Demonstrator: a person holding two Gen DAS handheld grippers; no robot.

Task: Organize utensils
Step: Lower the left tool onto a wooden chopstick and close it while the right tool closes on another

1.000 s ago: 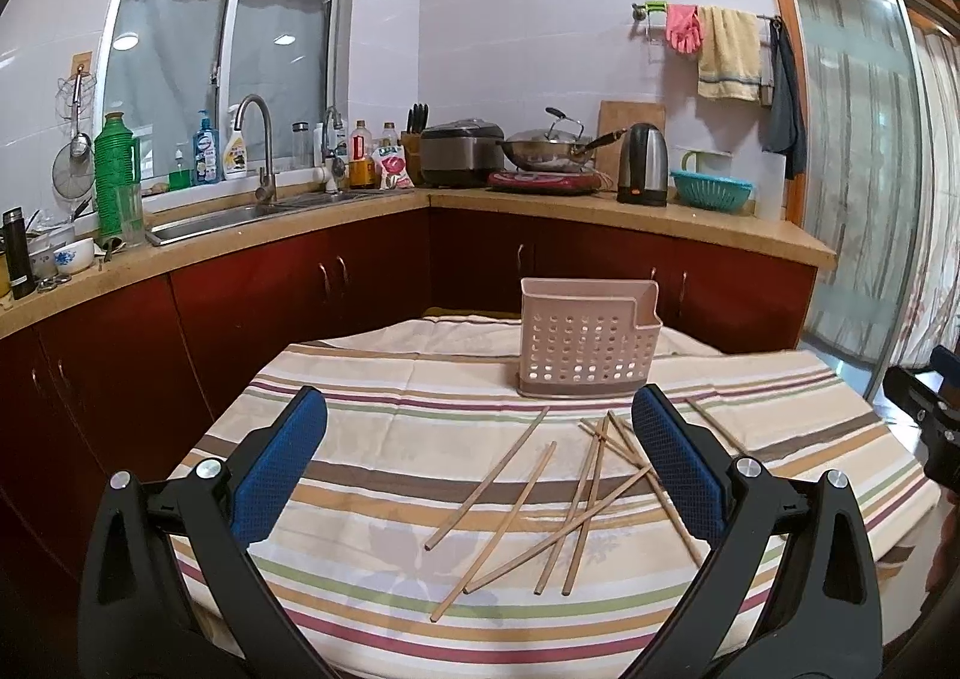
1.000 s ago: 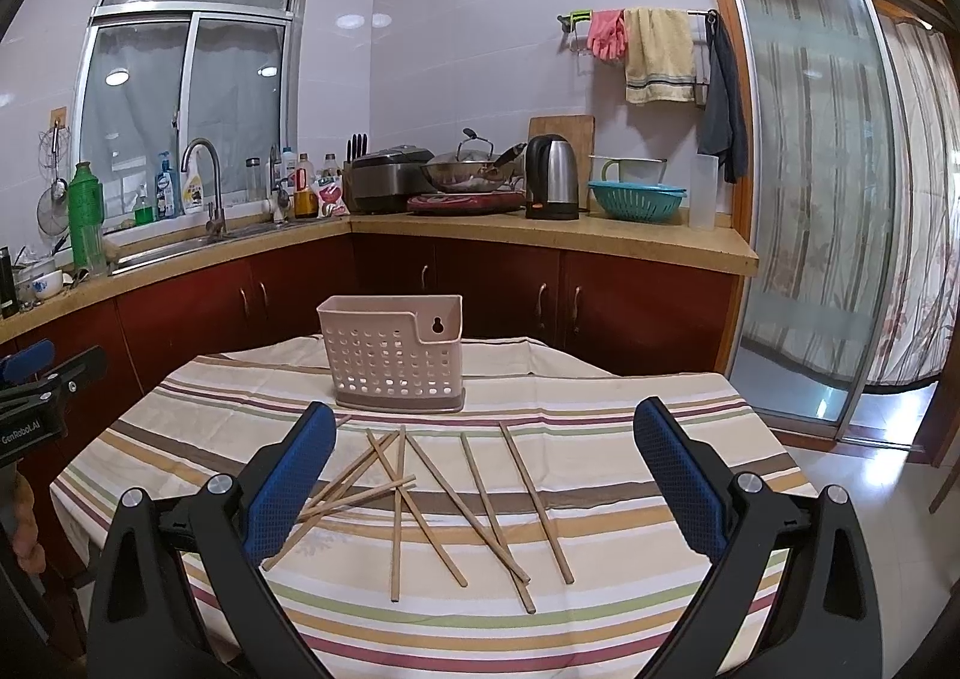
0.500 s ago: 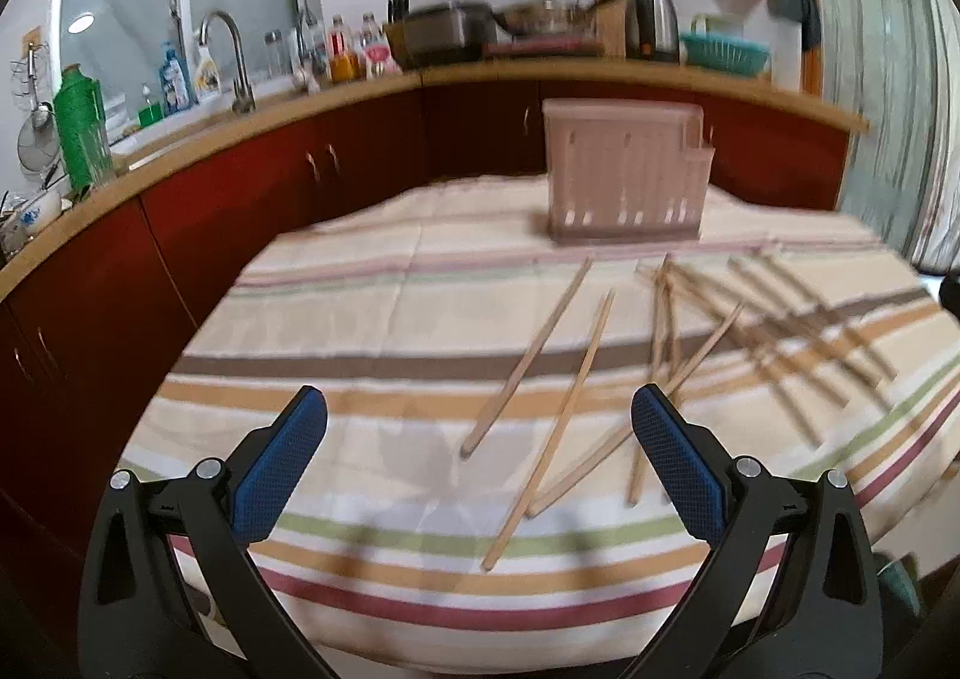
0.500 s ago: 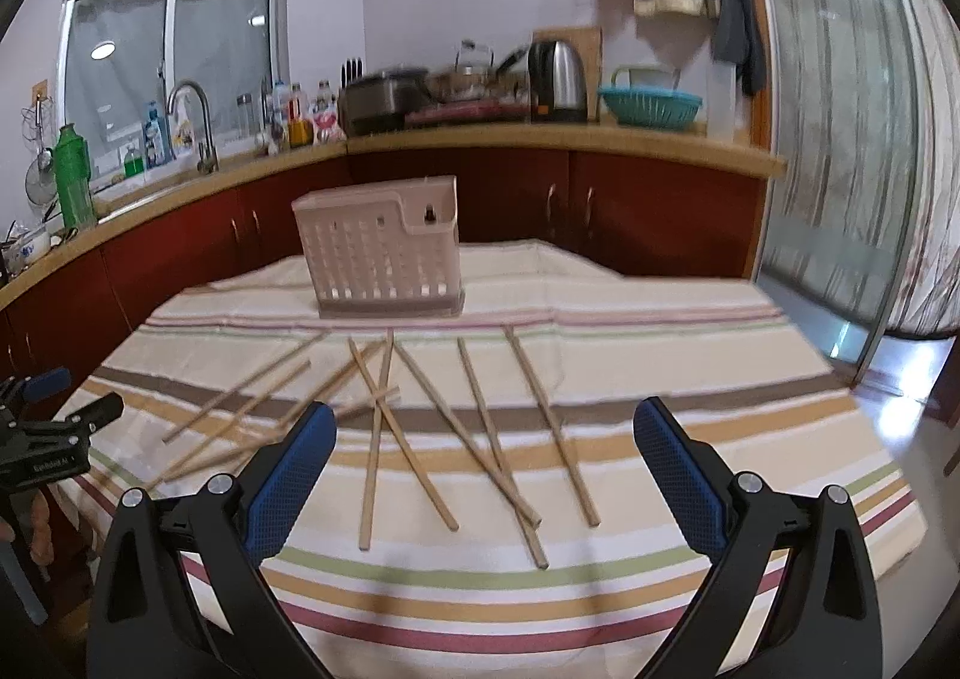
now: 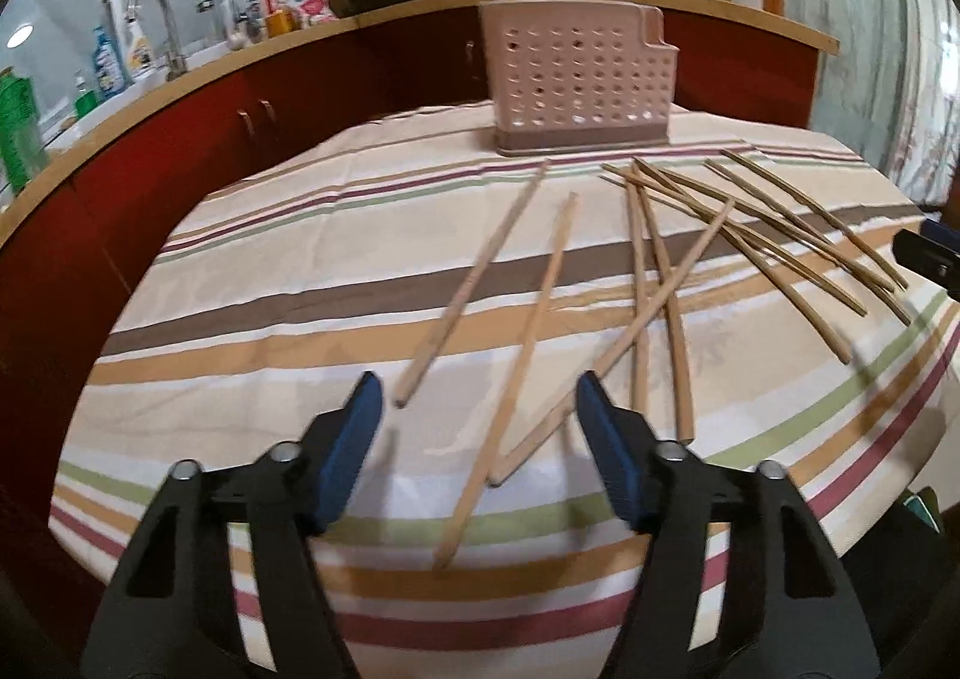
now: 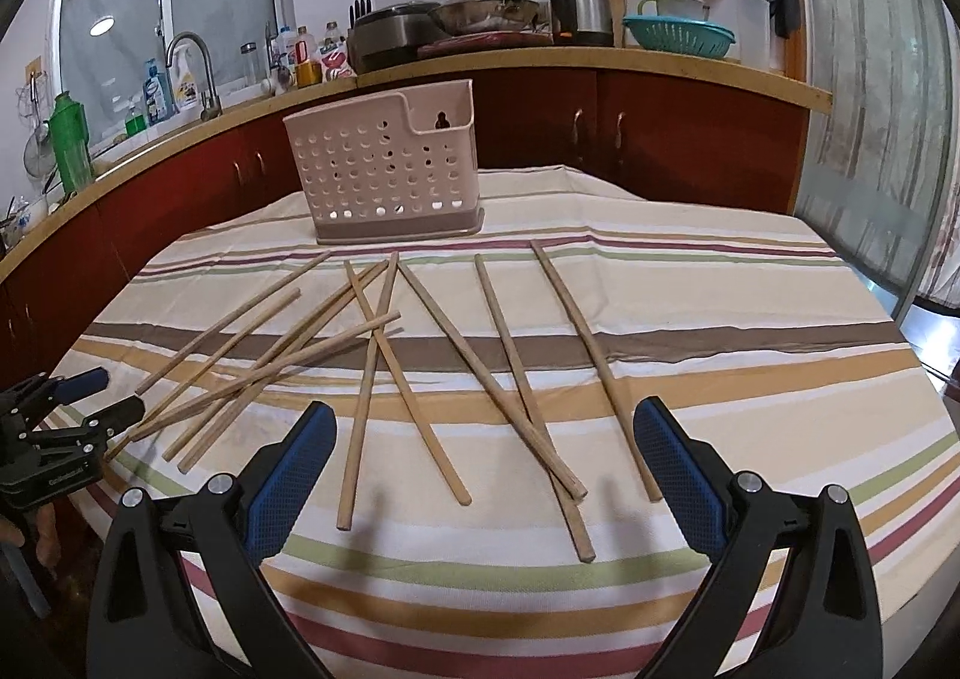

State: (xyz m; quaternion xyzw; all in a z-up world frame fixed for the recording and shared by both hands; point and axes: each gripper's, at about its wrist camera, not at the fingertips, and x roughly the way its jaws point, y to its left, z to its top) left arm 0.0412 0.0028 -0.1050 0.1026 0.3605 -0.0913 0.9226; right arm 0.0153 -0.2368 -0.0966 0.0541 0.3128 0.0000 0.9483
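Lying loose on the striped worktop (image 6: pixel 690 283), every one of the chopsticks (image 6: pixel 498 361) is still outside the holder (image 6: pixel 384 168), which stands upright near the far edge and looks empty from here, so the sorting has hardly begun. The sticks fan out across the middle of the cloth, several crossing each other toward the left side. The left gripper (image 5: pixel 477 409) hangs low over the near left edge; its jaws have just been closing from wide to about half, and the near ends of two sticks (image 5: pixel 516 373) lie in the gap, but the pads do not press on them. The right gripper (image 6: pixel 483 442) hovers over the near edge with jaws spread wide and nothing held, the ends of several sticks between its fingers. Left to do: pick up all the sticks and stand them in the holder.
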